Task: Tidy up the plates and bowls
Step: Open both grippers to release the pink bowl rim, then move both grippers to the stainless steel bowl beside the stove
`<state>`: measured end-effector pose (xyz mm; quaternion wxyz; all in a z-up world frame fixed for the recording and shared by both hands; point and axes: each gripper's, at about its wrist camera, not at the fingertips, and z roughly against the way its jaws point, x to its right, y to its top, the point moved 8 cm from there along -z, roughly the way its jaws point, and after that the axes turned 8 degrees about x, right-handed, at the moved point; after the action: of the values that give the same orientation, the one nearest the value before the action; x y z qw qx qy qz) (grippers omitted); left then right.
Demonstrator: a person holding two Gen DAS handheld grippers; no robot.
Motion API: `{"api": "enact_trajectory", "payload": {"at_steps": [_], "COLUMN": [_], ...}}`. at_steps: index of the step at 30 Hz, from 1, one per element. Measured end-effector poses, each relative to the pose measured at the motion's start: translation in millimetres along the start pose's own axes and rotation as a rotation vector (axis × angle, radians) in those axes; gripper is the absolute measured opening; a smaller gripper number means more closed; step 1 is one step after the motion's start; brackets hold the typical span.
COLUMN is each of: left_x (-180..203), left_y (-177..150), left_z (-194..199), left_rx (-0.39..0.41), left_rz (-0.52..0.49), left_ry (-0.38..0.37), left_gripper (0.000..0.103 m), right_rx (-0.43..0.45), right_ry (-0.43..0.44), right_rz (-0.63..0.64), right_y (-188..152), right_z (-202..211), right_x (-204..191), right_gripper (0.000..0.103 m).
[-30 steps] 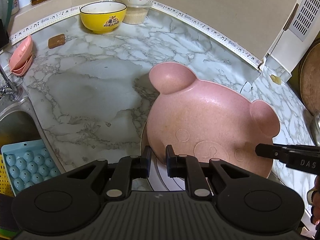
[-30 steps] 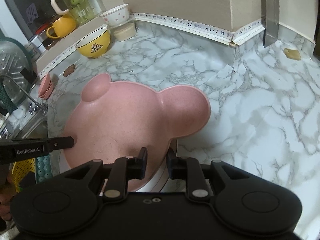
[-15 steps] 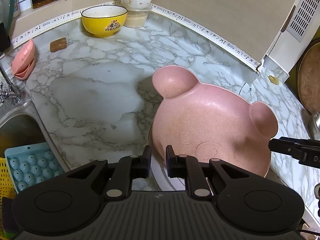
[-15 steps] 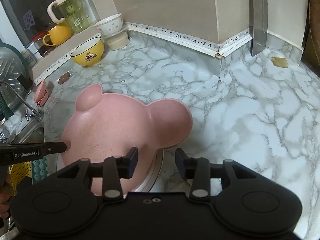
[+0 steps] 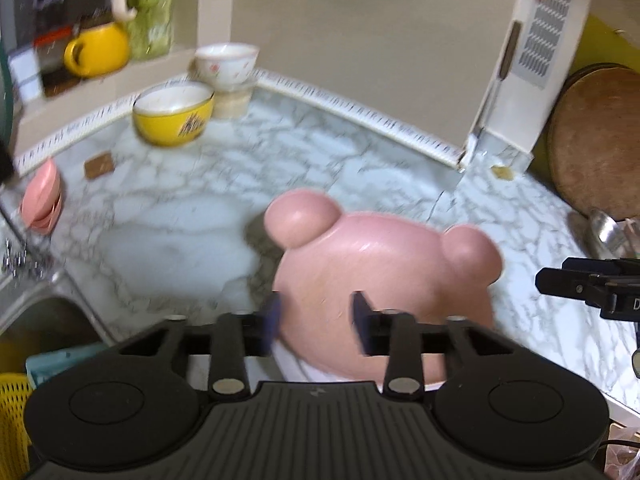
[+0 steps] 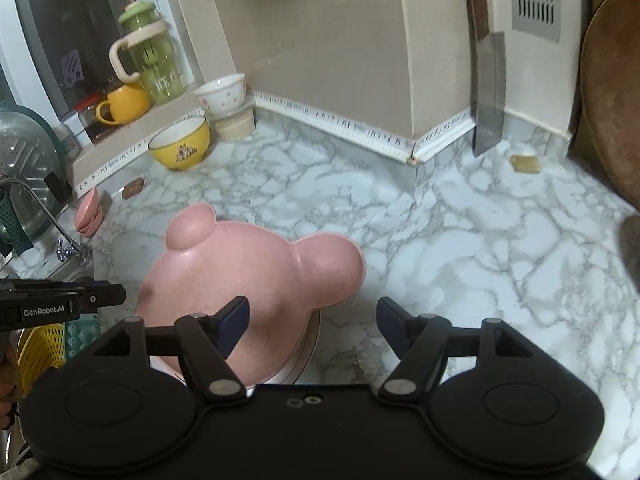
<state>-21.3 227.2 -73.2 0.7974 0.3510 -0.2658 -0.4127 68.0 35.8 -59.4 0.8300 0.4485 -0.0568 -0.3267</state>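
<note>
A pink bear-shaped plate (image 5: 380, 264) (image 6: 248, 268) lies on a white plate (image 5: 296, 368) (image 6: 308, 344) on the marble counter. My left gripper (image 5: 316, 316) hovers over the pink plate's near rim. Its jaws are opening and the blurred pads stand clear of the plate. My right gripper (image 6: 312, 312) hangs above the plate's right edge with its jaws opening wide and nothing held. Each gripper's tip shows in the other's view: the right gripper (image 5: 560, 280) at the right edge, the left gripper (image 6: 112, 296) at the left edge.
A yellow bowl (image 5: 174, 114) and a white flowered bowl (image 5: 226, 66) stand at the back corner. Small pink dishes (image 5: 40, 204) are stacked by the sink (image 5: 40, 320). A cleaver (image 6: 488, 96) and a round wooden board (image 5: 596, 140) lean at the right.
Both grippers were shut on the pink plate's near rim. They have let go, spread their jaws and lifted back from it. The plate stays on the white plate.
</note>
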Motion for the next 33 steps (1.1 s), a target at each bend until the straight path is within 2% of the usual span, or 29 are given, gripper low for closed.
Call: {"api": "enact_trajectory", "payload": {"at_steps": [2, 5, 7, 11, 14, 20, 26, 33], "left_x": [6.6, 18.2, 29.4, 59.4, 87.5, 154.0, 230.6, 314.1], "left_y": [8.0, 20.3, 29.0, 45.0, 56.3, 74.1, 85.3, 87.0], "left_z": [4.1, 8.0, 11.4, 14.7, 13.6, 3.3, -15.3, -46.2], "left_rx": [0.026, 0.04, 0.061, 0.106, 0.126, 0.149, 0.153, 0.147], "left_rz": [-0.003, -0.022, -0.056, -0.13, -0.182, -0.239, -0.279, -0.329], "left_ry": [-0.022, -0.059, -0.082, -0.128, -0.168, -0.263, -0.345, -0.39], "left_gripper": [0.06, 0.06, 0.061, 0.074, 0.075, 0.077, 0.078, 0.078], "right_rx": [0.023, 0.065, 0.091, 0.135, 0.165, 0.209, 0.236, 0.247], "right_ry": [-0.009, -0.037, -0.061, -0.125, -0.187, -0.333, -0.44, -0.548], "right_rz": [0.005, 0.018, 0.026, 0.028, 0.019, -0.027, -0.115, -0.18], "right_y": [3.6, 9.1, 12.6, 18.7, 21.4, 22.5, 17.9, 10.7], "right_z": [8.7, 24.0, 35.2, 55.8, 70.1, 96.8, 121.8, 139.0], "right_x": [0.3, 2.2, 5.8, 19.4, 36.2, 84.3, 145.9, 207.1], "right_gripper": [0.073, 0.079, 0.084, 0.096, 0.102, 0.103, 0.103, 0.103]}}
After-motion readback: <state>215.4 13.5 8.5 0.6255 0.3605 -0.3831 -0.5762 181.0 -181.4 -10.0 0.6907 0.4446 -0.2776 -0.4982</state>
